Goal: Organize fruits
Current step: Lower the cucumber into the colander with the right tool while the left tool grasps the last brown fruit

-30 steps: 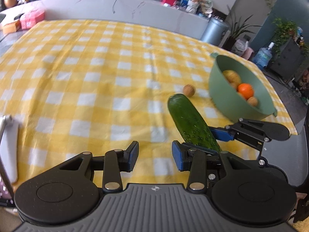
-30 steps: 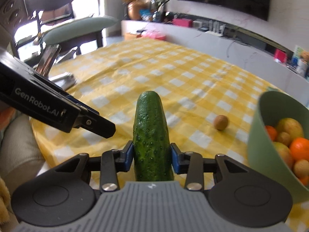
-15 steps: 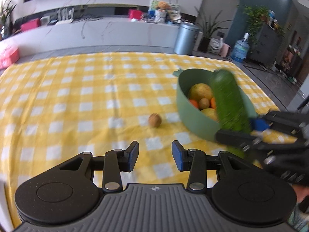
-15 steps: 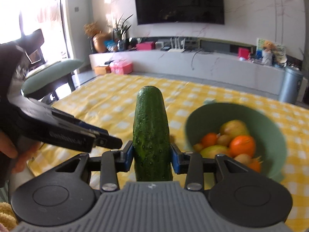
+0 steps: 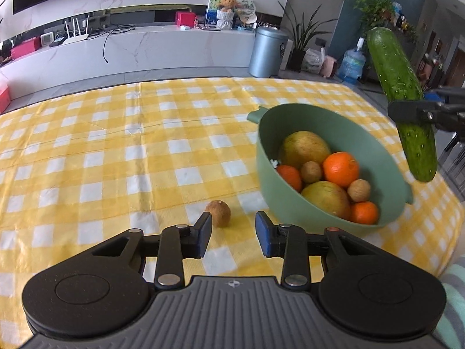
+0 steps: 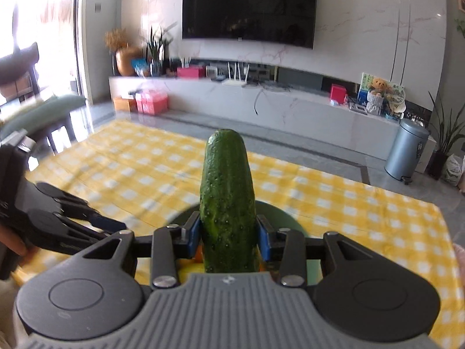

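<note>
My right gripper (image 6: pixel 228 240) is shut on a green cucumber (image 6: pixel 227 197), held upright above the green bowl (image 6: pixel 286 218). In the left wrist view the cucumber (image 5: pixel 404 99) hangs over the right rim of the bowl (image 5: pixel 271 168), which holds oranges, yellow fruits and small brown fruits. My left gripper (image 5: pixel 233 234) is open and empty, low over the cloth. A small brown fruit (image 5: pixel 218 213) lies on the cloth just beyond its left finger (image 5: pixel 203 231).
The table wears a yellow and white checked cloth (image 5: pixel 116 145). Its right edge runs close behind the bowl. A grey bin (image 5: pixel 267 51) and a white console stand beyond the table's far edge.
My right gripper has carried the cucumber up off the cloth to above the bowl. My left gripper has moved closer to the small brown fruit.
</note>
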### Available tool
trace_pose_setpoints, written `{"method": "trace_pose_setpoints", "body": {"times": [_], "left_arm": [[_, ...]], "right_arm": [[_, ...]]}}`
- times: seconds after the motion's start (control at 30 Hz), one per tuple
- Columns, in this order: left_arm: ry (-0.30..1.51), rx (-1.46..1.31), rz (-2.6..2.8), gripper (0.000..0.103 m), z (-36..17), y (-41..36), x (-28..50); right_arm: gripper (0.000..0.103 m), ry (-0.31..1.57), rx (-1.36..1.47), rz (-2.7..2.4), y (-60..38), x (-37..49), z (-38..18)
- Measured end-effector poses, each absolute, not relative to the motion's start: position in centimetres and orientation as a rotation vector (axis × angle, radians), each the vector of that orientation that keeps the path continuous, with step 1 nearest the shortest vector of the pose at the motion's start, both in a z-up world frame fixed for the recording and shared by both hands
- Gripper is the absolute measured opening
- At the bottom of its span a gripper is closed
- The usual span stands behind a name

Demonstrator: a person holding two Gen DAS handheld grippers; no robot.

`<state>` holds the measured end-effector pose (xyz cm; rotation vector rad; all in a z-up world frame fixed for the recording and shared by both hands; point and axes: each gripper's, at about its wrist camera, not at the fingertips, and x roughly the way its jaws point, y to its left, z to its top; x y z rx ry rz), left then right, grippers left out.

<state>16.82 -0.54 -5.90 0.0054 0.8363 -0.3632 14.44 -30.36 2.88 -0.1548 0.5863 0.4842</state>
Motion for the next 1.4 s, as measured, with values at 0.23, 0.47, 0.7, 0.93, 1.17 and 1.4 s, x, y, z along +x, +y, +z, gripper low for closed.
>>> {"method": "trace_pose_setpoints", "body": {"times": [0.23, 0.47, 0.7, 0.93, 1.17, 1.4], "left_arm": [[0.892, 0.017, -0.312, 0.039, -7.5, -1.2, 19.0], [0.914, 0.011, -0.308, 0.038, -8.0, -1.3, 19.8], [0.922, 0.002, -0.293, 0.031, -8.3, -1.3, 20.3], [0.921, -0.008, -0.282, 0.028, -8.4, -1.2, 20.4], [0.912, -0.014, -0.273, 0.027, -8.4, -1.2, 20.5], [0.875, -0.041, -0.256, 0.027, -6.9, -0.8, 18.9]], "right_arm": [[0.036, 0.666, -0.204, 0.493, -31.5, 19.5, 0.4], [0.036, 0.757, -0.194, 0.499, -31.5, 22.2, -1.7], [0.036, 0.797, -0.207, 0.504, -30.8, 22.9, -3.1], [0.039, 0.798, -0.162, 0.463, -31.4, 23.1, -2.9], [0.040, 0.775, -0.109, 0.438, -32.3, 21.8, -2.5], [0.047, 0.704, -0.084, 0.366, -32.1, 19.4, -1.9]]}}
